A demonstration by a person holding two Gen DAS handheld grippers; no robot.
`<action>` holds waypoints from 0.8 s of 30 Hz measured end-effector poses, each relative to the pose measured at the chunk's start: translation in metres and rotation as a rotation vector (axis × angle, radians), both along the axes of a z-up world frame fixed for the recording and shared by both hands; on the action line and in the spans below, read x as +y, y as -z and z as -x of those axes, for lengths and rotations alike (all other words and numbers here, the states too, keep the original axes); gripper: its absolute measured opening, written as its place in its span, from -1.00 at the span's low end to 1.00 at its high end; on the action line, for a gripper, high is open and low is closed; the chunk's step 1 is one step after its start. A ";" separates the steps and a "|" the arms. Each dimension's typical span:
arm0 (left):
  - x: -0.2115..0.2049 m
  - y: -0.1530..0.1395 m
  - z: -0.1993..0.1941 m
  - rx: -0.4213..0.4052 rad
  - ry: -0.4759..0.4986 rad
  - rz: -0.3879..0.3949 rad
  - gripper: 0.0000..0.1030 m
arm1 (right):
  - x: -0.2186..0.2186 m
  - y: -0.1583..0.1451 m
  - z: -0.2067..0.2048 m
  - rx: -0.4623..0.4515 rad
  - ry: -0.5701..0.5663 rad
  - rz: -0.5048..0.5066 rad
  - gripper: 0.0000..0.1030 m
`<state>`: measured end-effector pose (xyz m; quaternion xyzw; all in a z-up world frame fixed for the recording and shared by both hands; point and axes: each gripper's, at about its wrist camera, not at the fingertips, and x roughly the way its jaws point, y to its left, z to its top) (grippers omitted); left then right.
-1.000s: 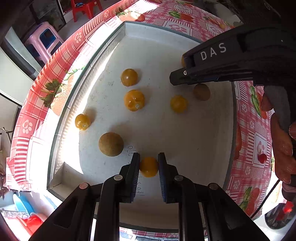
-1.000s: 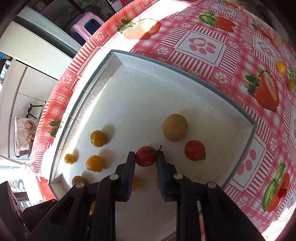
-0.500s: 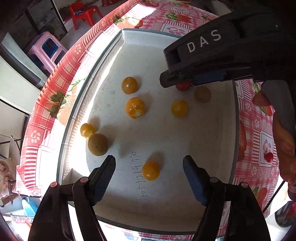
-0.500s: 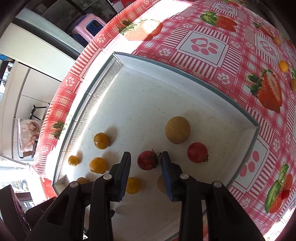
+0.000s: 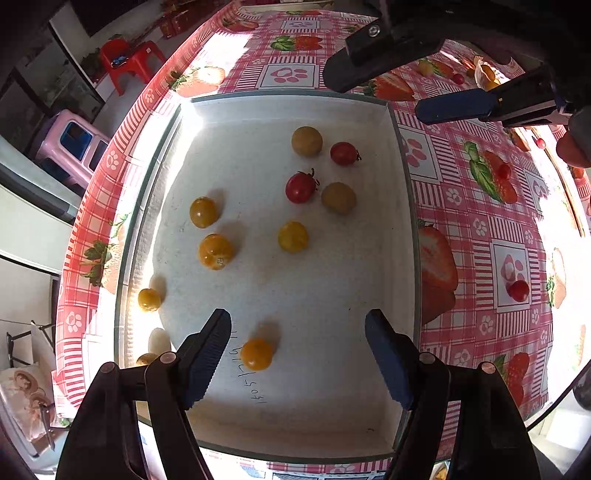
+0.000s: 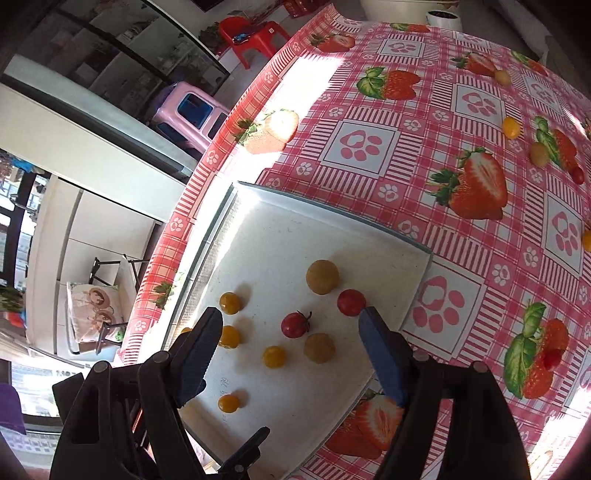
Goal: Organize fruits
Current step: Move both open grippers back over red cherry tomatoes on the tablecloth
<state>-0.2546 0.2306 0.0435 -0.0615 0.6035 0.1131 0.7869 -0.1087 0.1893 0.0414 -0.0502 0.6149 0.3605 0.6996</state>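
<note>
A white tray (image 5: 402, 206) on the strawberry tablecloth holds several yellow tomatoes, two tan round fruits and two red tomatoes. My left gripper (image 5: 297, 325) hangs open above the tray's near end. A yellow tomato (image 5: 256, 354) lies free on the tray floor between its fingers, touching neither. My right gripper (image 6: 289, 314) is opening above the stemmed red tomato (image 6: 294, 325), which rests on the tray with neither pad touching it. A second red tomato (image 6: 351, 302) and a tan fruit (image 6: 322, 276) lie just beyond. The right gripper (image 5: 375, 96) also shows over the tray's far right corner.
Loose fruits lie on the tablecloth right of the tray: yellow ones (image 6: 511, 127), a red one (image 6: 577, 174) and a red tomato (image 5: 519, 290). The table edge drops off left of the tray, with a pink stool (image 6: 192, 110) and a red chair (image 6: 255, 35) on the floor.
Both grippers opened, leaving a yellow tomato and a red tomato on the tray. Both have risen and drawn back, so more of the tray and tablecloth shows.
</note>
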 end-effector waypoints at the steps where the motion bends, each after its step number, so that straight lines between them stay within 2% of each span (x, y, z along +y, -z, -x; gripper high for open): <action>1: -0.006 -0.002 -0.003 -0.003 0.018 -0.003 0.48 | -0.011 -0.001 -0.002 -0.002 0.025 0.005 0.55; 8: -0.045 -0.013 -0.024 -0.033 0.109 0.029 0.48 | -0.099 -0.004 -0.016 -0.031 0.180 0.091 0.55; 15: -0.086 -0.006 -0.038 -0.023 0.191 0.076 0.48 | -0.180 0.018 -0.029 -0.012 0.311 0.200 0.55; 19: -0.107 0.006 -0.045 -0.004 0.213 0.111 0.48 | -0.200 0.026 -0.034 -0.006 0.340 0.227 0.54; 24: -0.138 0.015 -0.053 0.000 0.259 0.127 0.48 | -0.203 0.033 -0.042 -0.020 0.315 0.236 0.54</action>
